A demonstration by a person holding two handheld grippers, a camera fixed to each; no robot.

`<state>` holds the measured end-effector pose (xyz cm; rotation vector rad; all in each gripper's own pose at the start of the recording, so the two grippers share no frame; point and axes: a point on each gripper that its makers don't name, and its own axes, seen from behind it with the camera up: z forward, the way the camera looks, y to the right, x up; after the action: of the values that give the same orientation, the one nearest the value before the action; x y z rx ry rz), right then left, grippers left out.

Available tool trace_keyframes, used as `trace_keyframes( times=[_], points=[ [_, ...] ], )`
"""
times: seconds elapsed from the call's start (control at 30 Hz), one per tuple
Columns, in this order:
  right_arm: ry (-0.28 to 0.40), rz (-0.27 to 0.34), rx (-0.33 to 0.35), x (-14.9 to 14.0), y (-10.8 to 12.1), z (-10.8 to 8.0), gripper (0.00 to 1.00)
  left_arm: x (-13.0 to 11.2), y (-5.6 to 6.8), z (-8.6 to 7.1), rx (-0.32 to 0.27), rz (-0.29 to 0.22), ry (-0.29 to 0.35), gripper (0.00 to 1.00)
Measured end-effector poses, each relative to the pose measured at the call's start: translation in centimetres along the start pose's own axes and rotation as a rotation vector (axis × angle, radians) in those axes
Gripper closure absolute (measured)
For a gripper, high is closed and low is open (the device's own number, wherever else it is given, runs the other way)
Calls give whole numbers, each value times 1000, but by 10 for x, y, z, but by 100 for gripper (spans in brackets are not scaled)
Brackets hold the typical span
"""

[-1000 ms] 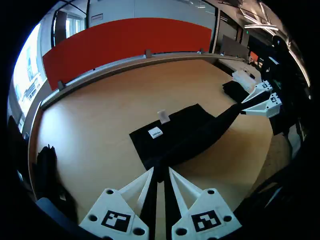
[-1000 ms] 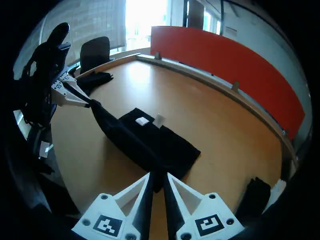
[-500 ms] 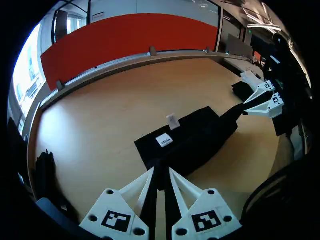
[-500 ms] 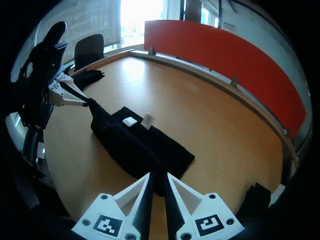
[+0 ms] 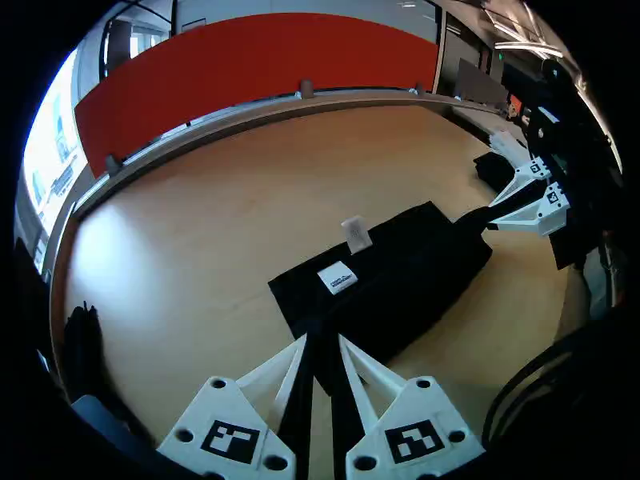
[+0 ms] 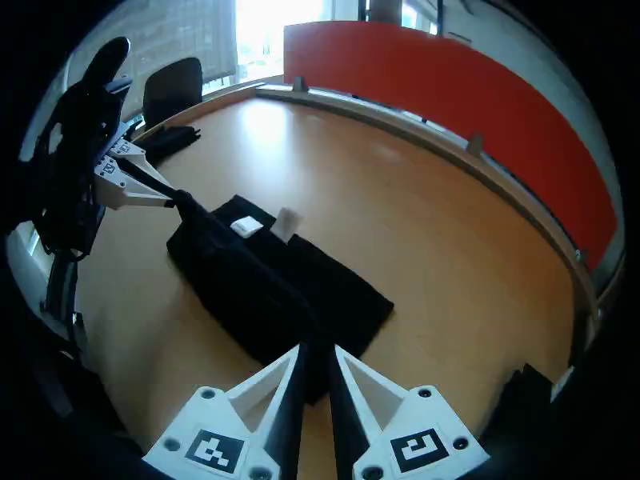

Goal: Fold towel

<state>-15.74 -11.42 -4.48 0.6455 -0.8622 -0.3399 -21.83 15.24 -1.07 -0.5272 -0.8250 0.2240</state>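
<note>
The towel point(image 5: 400, 260) lies on the table point(image 5: 200, 240), its long axis spanning from left gripper point(image 5: 322, 342) to right gripper point(image 6: 318, 350). Each gripper's jaws are pinched on one near corner. The far edge lies ahead of both, about equally near.

White tag point(image 5: 337, 278) print illegible; gripped towel point(image 5: 400, 272) corners hidden.

We count one black towel point(image 5: 384, 272) just ahead of our claws and two white tags point(image 5: 337, 278) on it. There are two claws, the left gripper point(image 5: 320, 368) and the right gripper point(image 6: 318, 364). Far beyond them are one red divider point(image 5: 240, 72) and one chair point(image 6: 172, 88).
</note>
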Motion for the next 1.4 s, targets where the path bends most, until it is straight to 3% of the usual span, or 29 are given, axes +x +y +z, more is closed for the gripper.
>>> trace_keyframes(
  times=[0.37, 0.5, 0.73, 0.9, 1.03, 1.3, 1.4],
  points=[
    [-41, 26, -15, -8, 13, 25, 77, -4, -9, 30, 29, 12, -21, 86],
    [-51, 36, -26, -9, 17, 31, 71, -6, -13, 37, 50, 10, -30, 80],
    [-66, 27, -68, -12, 28, 38, 58, -7, -18, 44, 65, 1, -39, 55],
    [-69, 22, -87, -12, 34, 43, 38, -5, -24, 46, 81, 7, -36, 36],
    [-69, 23, -102, -12, 39, 44, 32, -3, -28, 47, 93, 18, -37, 24],
    [-67, 24, -126, -11, 49, 46, 22, 0, -37, 50, 120, 39, -37, 10],
    [-64, 23, -133, -9, 52, 46, 20, 3, -41, 50, 131, 45, -35, 10]
  ],
)
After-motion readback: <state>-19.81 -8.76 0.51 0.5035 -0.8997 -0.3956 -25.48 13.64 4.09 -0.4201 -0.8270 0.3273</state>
